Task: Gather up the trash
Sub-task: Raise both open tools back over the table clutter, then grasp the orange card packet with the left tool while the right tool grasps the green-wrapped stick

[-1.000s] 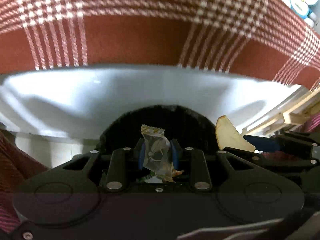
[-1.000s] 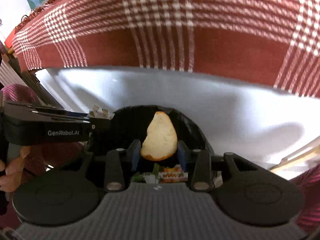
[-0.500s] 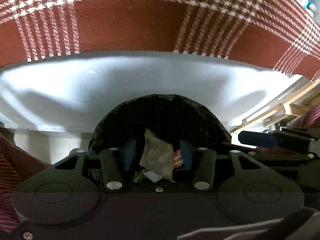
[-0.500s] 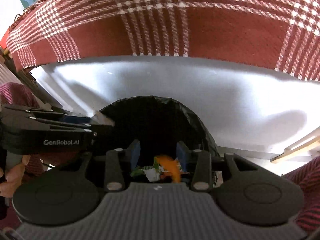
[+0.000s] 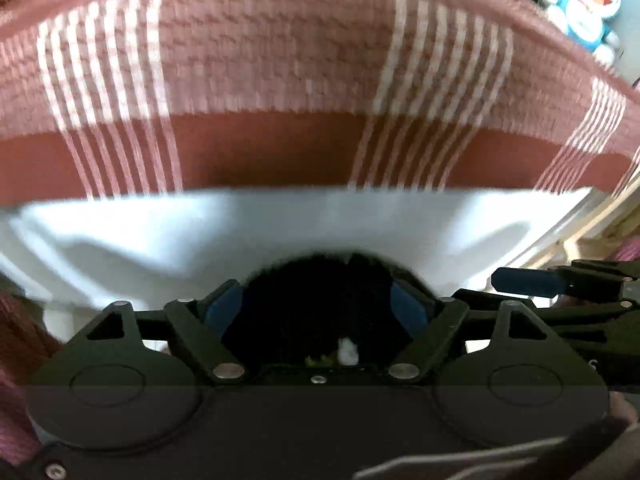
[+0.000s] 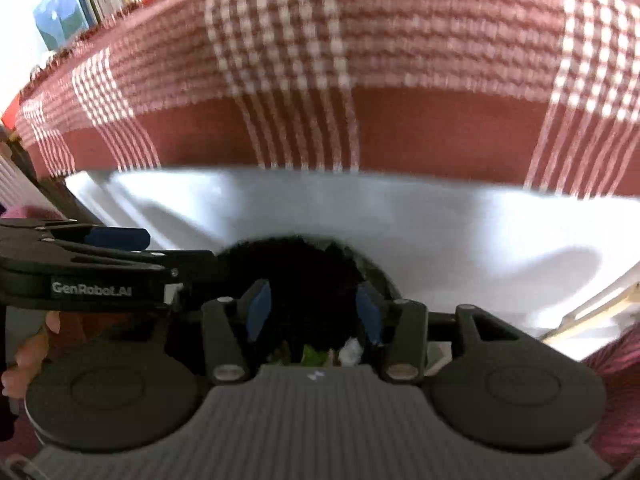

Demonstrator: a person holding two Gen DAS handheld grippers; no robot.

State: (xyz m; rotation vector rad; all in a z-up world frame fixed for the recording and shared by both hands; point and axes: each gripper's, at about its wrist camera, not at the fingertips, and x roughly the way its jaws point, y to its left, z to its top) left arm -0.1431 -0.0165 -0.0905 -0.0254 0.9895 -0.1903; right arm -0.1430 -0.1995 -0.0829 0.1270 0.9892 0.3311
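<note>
right wrist: left gripper (image 6: 120, 236) beside black bin (image 6: 304, 272), plaid cloth (image 6: 400, 80) beyond

Red-white plaid cloth (image 5: 280, 80) — black bin liner (image 5: 316, 296)

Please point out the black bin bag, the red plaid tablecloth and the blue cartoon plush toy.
black bin bag (image 6: 304, 280): right wrist view, dark interior.
red plaid tablecloth (image 5: 280, 148): left wrist view, hanging front.
blue cartoon plush toy (image 5: 588, 4): left wrist view, face.

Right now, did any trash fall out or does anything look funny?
Nothing stands out. The scraps lie inside the black-lined bin, and both the left gripper and right gripper are open and empty. The pictures are blurry.
</note>
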